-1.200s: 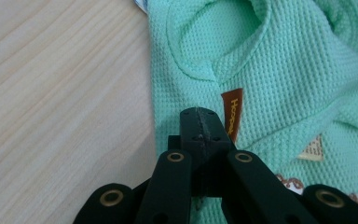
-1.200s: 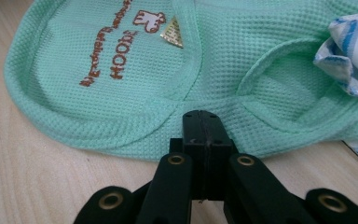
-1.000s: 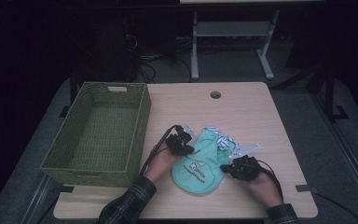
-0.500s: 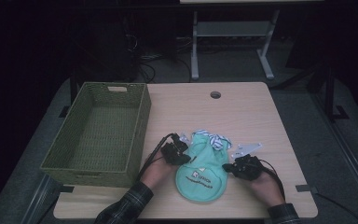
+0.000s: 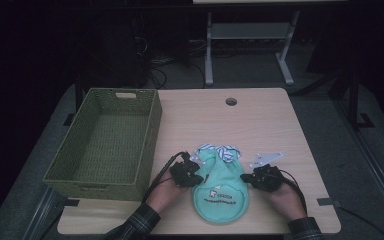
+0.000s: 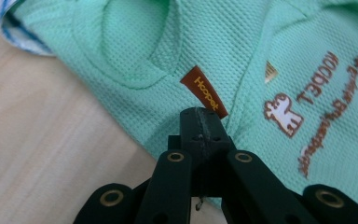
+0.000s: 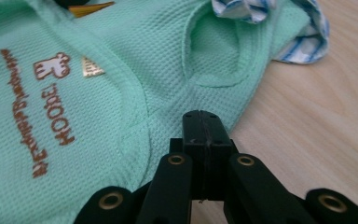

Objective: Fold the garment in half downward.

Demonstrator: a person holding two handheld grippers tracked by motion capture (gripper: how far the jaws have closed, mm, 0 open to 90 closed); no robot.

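One mint-green pet shirt [image 5: 221, 187] lies on the bench [image 5: 270, 125], right of the one woven basket [image 5: 107, 140]. The left gripper [image 5: 192, 172] and right gripper [image 5: 250, 177] each clamp a side hem. The left gripper view reveals an orange "Hoopet" tag [image 6: 204, 91].

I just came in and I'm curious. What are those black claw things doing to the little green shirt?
A person holds a gripper in each hand at a wooden table. The left gripper and the right gripper are both shut, each at one side edge of the small green shirt, which lies flat. Whether they pinch the cloth is hard to tell. A green woven basket sits empty to the left.
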